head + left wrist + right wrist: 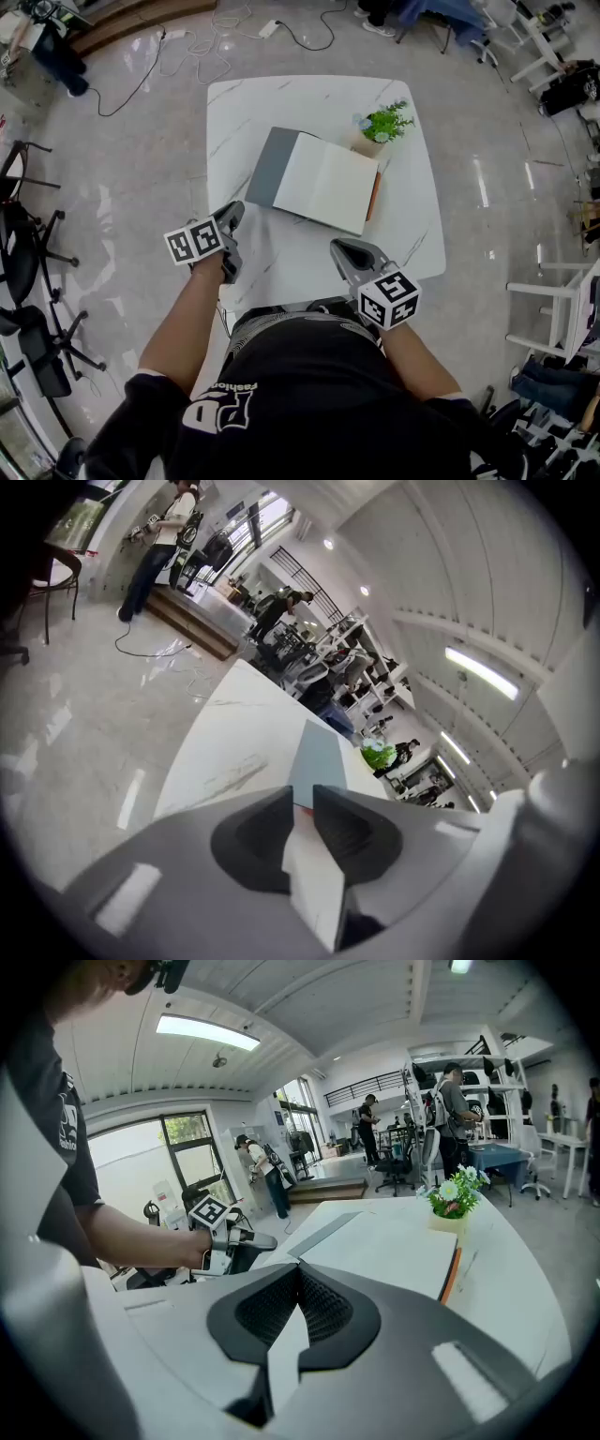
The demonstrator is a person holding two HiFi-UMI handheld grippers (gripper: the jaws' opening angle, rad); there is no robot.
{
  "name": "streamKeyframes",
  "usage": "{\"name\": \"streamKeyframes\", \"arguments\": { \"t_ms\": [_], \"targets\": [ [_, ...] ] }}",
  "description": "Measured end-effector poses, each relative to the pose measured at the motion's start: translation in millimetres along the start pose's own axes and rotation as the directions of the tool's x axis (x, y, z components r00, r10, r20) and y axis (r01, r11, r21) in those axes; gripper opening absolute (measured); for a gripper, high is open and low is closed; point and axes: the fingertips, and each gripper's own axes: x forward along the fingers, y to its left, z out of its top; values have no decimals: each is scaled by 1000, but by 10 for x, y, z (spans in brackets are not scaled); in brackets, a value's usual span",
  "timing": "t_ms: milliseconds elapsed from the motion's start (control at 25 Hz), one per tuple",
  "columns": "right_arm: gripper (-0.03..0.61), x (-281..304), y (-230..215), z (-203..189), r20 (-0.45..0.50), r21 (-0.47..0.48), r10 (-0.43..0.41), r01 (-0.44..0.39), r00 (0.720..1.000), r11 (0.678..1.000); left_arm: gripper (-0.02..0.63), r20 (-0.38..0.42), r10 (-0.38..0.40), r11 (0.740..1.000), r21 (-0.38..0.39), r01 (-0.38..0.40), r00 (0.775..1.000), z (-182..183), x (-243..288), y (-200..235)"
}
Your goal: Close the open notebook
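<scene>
Fingertips [274,803] of the left gripper [300,799] sit slightly apart, empty, aimed at the notebook [317,757] and its grey cover. Right gripper [298,1267] view: jaws pressed together, empty, open notebook ahead. Head view: notebook spread left to right on the table [412,234], plant [384,124] at its far right corner; both forearms reach forward.

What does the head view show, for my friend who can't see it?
An open notebook lies on a white table, with a small plant by its far right corner. Seen from above, a person holds the left claw and right claw by the table's near edge, both short of the notebook.
</scene>
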Motion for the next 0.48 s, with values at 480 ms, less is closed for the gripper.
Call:
{"name": "streamKeyframes", "arguments": {
  "t_ms": [480],
  "targets": [
    [0,33,-109,-32,-16,14,-8,8,1000,1000,92,14,-63,988,-143,64,998,-7,294,164]
  ]
}}
